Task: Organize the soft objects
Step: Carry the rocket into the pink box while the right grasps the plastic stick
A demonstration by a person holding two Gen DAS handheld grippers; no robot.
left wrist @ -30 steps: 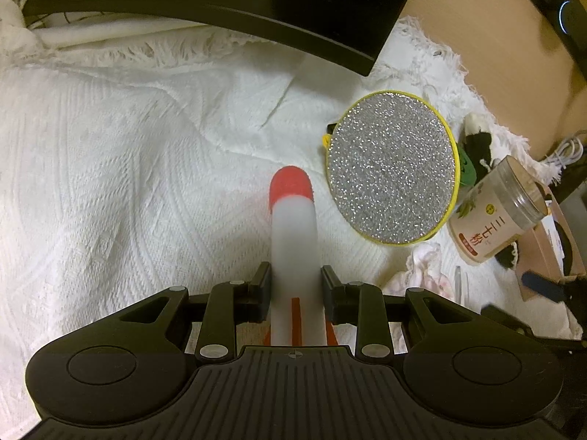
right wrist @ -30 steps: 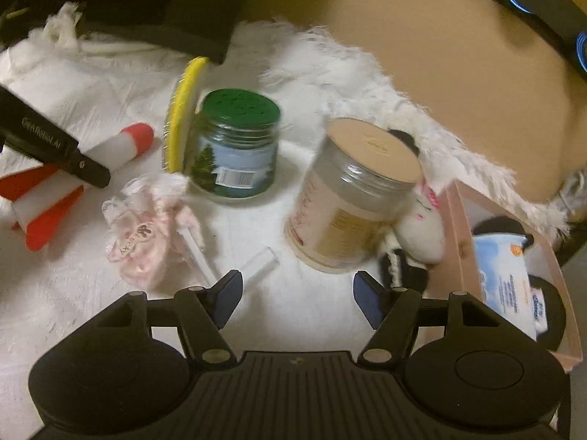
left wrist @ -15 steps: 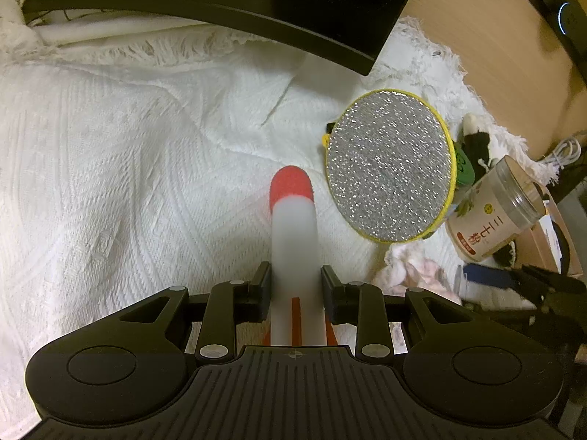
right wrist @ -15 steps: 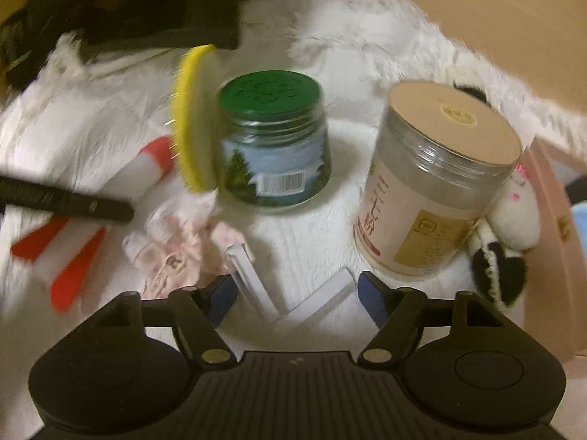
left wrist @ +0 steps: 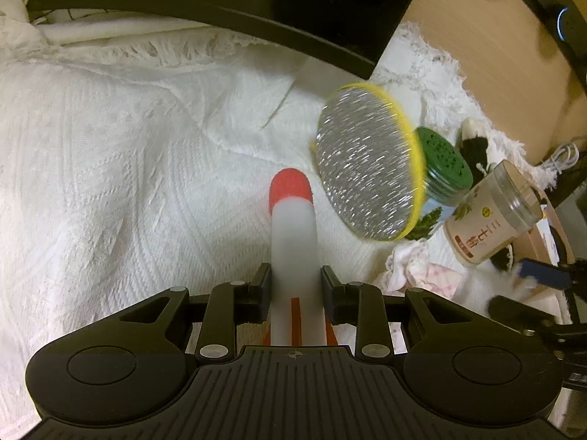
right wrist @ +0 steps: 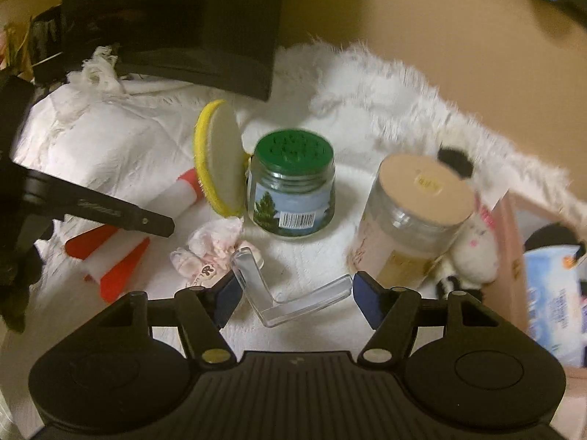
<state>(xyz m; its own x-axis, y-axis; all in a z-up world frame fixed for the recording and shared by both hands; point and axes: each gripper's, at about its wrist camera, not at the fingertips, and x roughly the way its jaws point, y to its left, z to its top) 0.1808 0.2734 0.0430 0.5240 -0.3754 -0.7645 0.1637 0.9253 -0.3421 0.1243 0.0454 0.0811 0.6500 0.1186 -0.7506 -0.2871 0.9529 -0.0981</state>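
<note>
My left gripper [left wrist: 295, 286] is shut on a white foam rocket [left wrist: 293, 227] with a red nose and red fins, held low over the white blanket [left wrist: 110, 183]. My right gripper [right wrist: 293, 293] has its jaws closing on a clear L-shaped plastic piece [right wrist: 308, 300]. The piece's two ends touch the blue pads, and it hangs just above the blanket. A crumpled pink cloth [right wrist: 212, 245] lies just beyond the right gripper's left finger. A black and white plush toy [right wrist: 473, 245] sits behind the tan-lidded jar [right wrist: 411, 216].
A round yellow-rimmed scrub pad [right wrist: 220, 157] leans on a green-lidded jar [right wrist: 293, 187]. A pink box [right wrist: 513, 256] with packets stands at the right. A dark box [right wrist: 183, 18] blocks the back. Beyond the blanket's fringe is a wooden tabletop [right wrist: 403, 18].
My right gripper went forward over the clear L-shaped piece, took it between its pads and rose. The yellow-rimmed pad has tipped, uncovering the green lid. My left gripper and rocket stayed put.
</note>
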